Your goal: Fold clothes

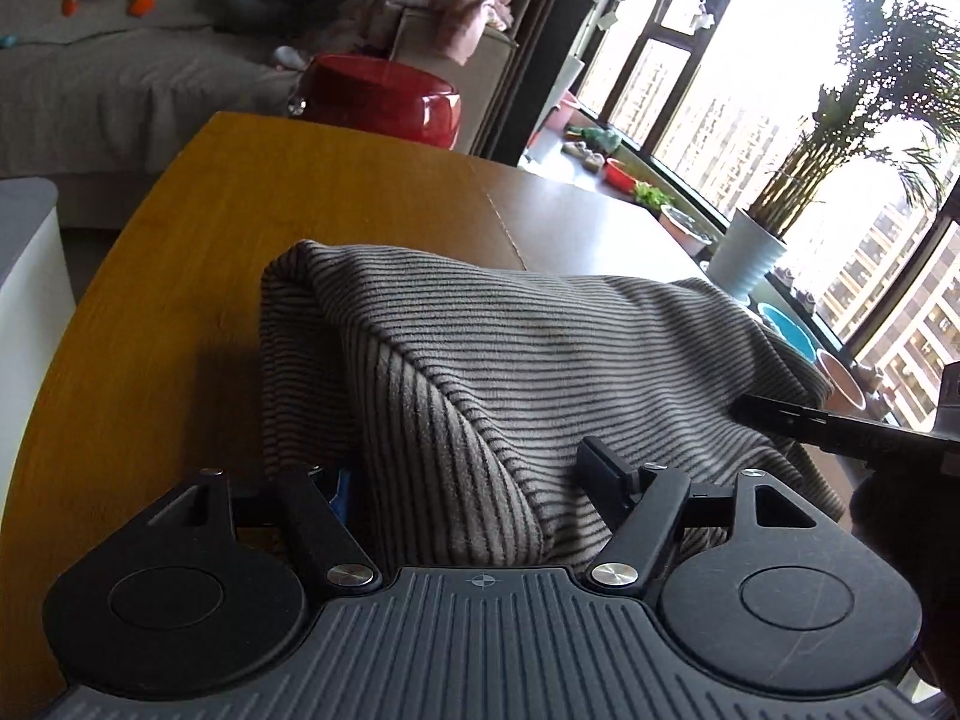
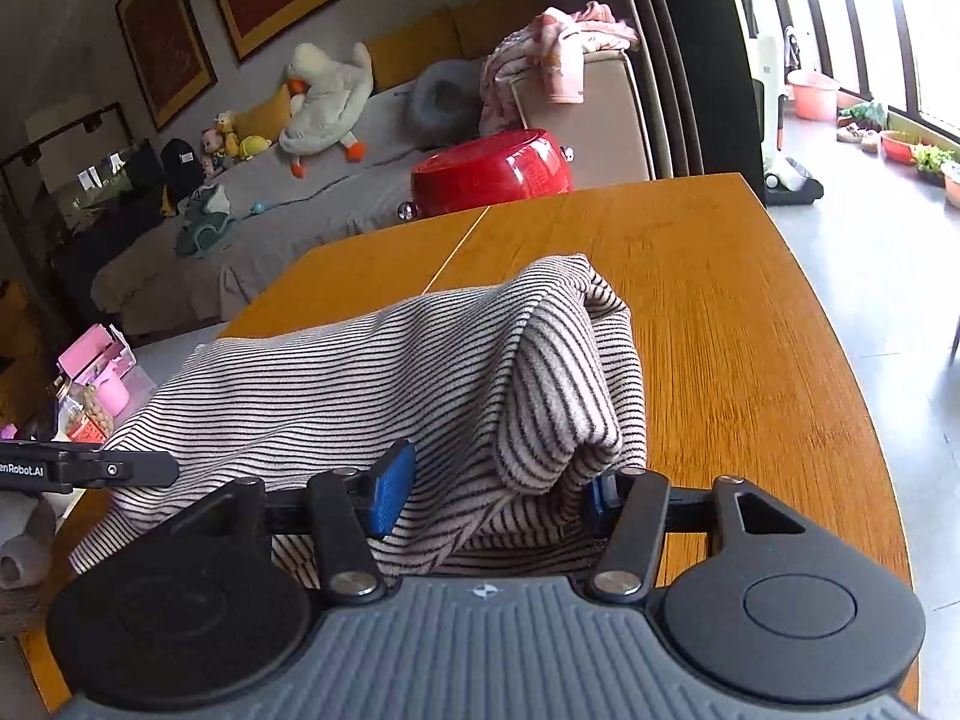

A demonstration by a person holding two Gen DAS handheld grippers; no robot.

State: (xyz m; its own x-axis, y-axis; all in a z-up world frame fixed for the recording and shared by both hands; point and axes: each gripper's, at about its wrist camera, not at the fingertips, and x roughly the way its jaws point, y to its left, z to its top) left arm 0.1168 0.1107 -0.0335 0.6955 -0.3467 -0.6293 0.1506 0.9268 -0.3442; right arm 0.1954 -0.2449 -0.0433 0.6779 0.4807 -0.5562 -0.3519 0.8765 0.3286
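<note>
hidden: left tongs' [image 1: 474,480] left pad under striped cloth [image 1: 510,360] | cloth's near edge behind tongs body

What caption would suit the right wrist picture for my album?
Right gripper open around a fold of striped cloth on a wooden table.

Grey sofa [image 2: 252,228] bkgd, bright windows [image 1: 750,60] w/ potted palm [image 1: 798,180].

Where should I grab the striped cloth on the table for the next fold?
Probably take the striped cloth at its two near corners, coming in low from the near edge of the wooden table. The folded ends bunch thick there, and both open grippers already straddle them.
</note>
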